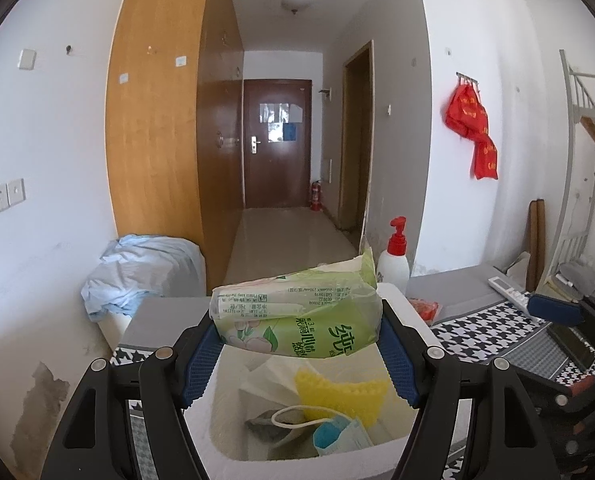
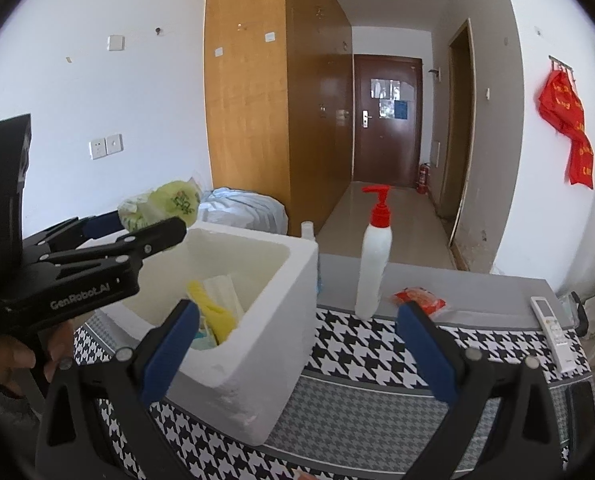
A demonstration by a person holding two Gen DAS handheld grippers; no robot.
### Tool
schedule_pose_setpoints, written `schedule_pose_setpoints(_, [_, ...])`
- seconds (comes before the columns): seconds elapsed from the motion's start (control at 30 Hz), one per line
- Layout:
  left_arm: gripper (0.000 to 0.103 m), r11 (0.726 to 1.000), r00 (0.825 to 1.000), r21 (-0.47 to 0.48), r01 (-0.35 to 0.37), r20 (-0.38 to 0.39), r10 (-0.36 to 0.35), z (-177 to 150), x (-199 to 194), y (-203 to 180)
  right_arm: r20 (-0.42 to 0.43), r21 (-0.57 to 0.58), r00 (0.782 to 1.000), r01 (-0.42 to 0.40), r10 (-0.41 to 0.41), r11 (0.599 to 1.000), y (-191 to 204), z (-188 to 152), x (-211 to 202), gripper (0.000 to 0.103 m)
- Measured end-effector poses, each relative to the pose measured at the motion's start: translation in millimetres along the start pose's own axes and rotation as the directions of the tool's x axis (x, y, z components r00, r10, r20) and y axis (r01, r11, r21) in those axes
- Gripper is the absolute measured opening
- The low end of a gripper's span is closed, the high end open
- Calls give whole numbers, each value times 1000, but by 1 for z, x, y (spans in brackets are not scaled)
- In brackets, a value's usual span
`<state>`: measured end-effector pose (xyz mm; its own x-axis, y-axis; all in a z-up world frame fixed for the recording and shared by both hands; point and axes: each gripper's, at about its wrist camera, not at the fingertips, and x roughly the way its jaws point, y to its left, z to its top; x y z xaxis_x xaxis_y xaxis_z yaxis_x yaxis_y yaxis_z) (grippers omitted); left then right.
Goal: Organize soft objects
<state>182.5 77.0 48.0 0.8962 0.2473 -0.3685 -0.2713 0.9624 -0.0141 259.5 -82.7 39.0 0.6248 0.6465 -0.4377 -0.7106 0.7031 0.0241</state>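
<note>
My left gripper (image 1: 299, 336) is shut on a green pack of tissues (image 1: 297, 312), with its blue pads pressing the pack's two ends. It holds the pack in the air above a white foam box (image 1: 233, 462). Inside the box lie a yellow sponge (image 1: 343, 394), a blue face mask (image 1: 337, 434) and white tissue. In the right wrist view the left gripper (image 2: 137, 226) holds the tissue pack (image 2: 165, 204) over the foam box (image 2: 265, 360). My right gripper (image 2: 297, 312) stands open with nothing between its fingers, in front of the box's right wall.
A white pump bottle with a red top (image 2: 373, 268) stands right of the box on the houndstooth cloth (image 2: 377, 344). A red packet (image 2: 419, 298) and a white remote (image 2: 553, 332) lie further right. Crumpled pale blue cloth (image 1: 137, 268) sits at the back left.
</note>
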Motion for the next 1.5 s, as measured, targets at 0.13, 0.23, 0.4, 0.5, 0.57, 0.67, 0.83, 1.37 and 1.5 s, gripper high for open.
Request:
schedule_pose_setpoints(0.13, [73,1000,1000,-4,0,-12,0,2,7,-3,-1,4,1000,5,-5,1000,-3,-3,-2,101])
schedule_pose_setpoints(0.23, [73,1000,1000,4,-1,-19,1,2,11,-6,0,8,1000,11,-11,1000,-5,-4,-3,101])
schedule_pose_setpoints(0.4, [75,1000,999,9,-12,-39,12,2,18,-9,1,23,1000,23,-23,999,-12,-6,-6,101])
schedule_pose_setpoints(0.5, [82,1000,999,8,-21,-47,22,0,21,-9,0,26,1000,31,-31,999,-14,-8,-7,101])
schedule_pose_setpoints(0.57, [85,1000,999,10,-29,-44,30,0,21,-10,1,32,999,32,-32,999,-16,-9,-7,101])
schedule_pose_setpoints(0.67, [93,999,999,23,-28,-36,29,0,18,-12,4,39,999,36,-36,999,-19,-9,-8,101])
schedule_pose_setpoints(0.83, [102,999,1000,25,-21,-13,22,-2,8,-14,12,43,999,34,-35,998,-20,-9,-11,101])
schedule_pose_setpoints(1.37, [102,998,998,9,-58,18,58,-8,-28,-18,39,33,999,31,-32,999,-13,-13,-33,101])
schedule_pose_setpoints(1.5, [102,998,998,18,-58,38,57,-10,-43,-21,54,29,998,26,-28,999,-8,-15,-44,101])
